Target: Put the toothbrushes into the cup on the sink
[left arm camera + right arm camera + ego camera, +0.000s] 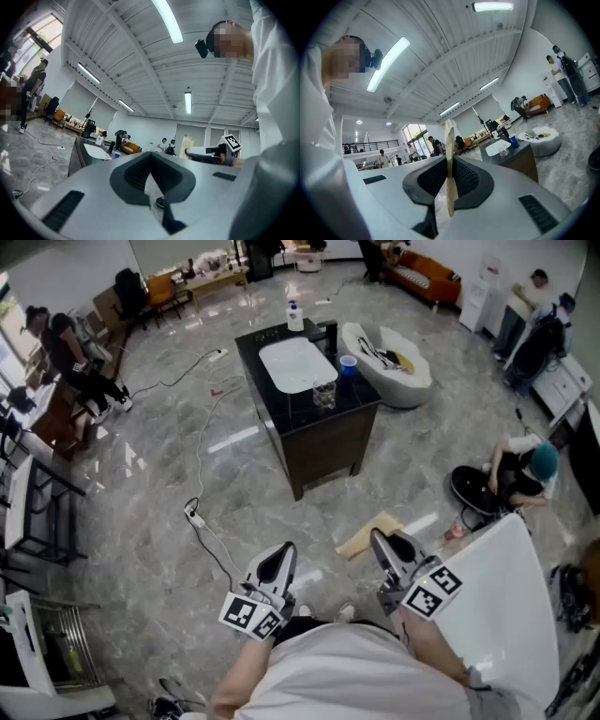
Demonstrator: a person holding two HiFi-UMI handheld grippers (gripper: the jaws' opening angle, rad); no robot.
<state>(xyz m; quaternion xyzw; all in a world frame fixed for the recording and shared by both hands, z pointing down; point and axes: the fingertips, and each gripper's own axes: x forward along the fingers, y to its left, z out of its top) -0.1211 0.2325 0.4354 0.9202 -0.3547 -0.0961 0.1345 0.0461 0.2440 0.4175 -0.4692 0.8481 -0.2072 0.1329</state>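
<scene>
Toothbrush (450, 136), a thin pale handle, stands clamped edge-on between the jaws of the right hand-held gripper (449, 161). The left hand-held gripper (150, 155) is closed on nothing. Well ahead, the clear cup (324, 393) sits on the dark worktop (354, 401) beside the white sink (295, 365).

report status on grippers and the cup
Left gripper shut, empty. Right gripper shut on a thin pale strip. Cup on sink counter, well ahead. Cable on floor between.

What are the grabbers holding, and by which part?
The right gripper pinches a thin tan strip by its lower part; the left gripper holds nothing.
</scene>
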